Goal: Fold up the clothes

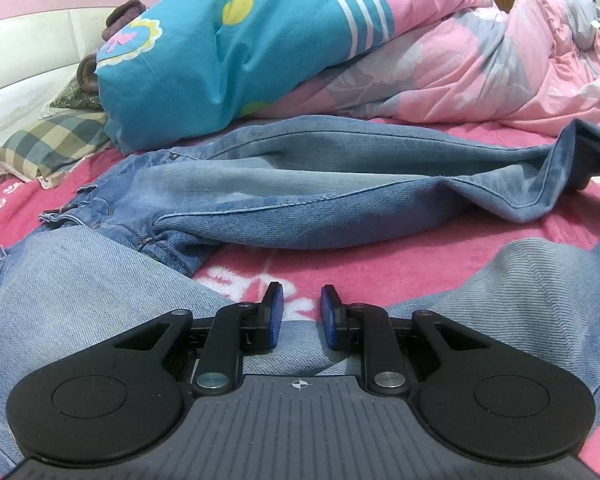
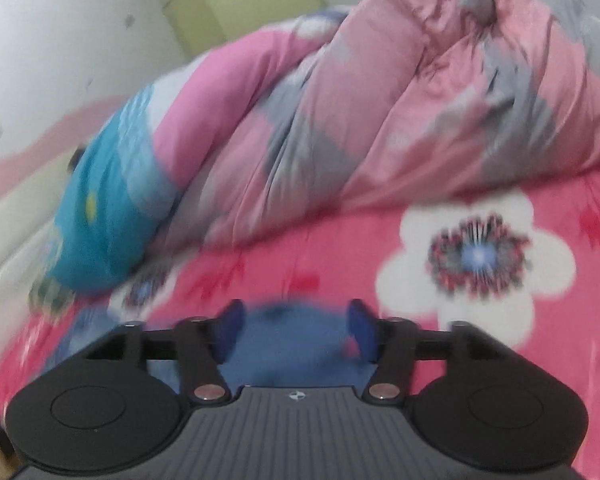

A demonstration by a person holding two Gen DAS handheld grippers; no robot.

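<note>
Nearest in the left wrist view, the left gripper (image 1: 301, 307) is seen with its jaws narrowly parted; pale denim of the jeans (image 1: 300, 184) is bunched under and around its fingers, but whether cloth is pinched between the blue pads cannot be told. Beyond it the jeans are stretched sideways across the pink flowered bed cover (image 1: 340, 268). In the blurred right wrist view, the right gripper (image 2: 296, 320) is shown with jaws set wide — blue denim lies between them, not pressed by the pads. Farther back, a teal pillow (image 1: 236, 60) and a pink-and-grey quilt (image 1: 480, 60) are heaped along the bed — a plaid cushion (image 1: 52, 144) is tucked at the left.
</note>
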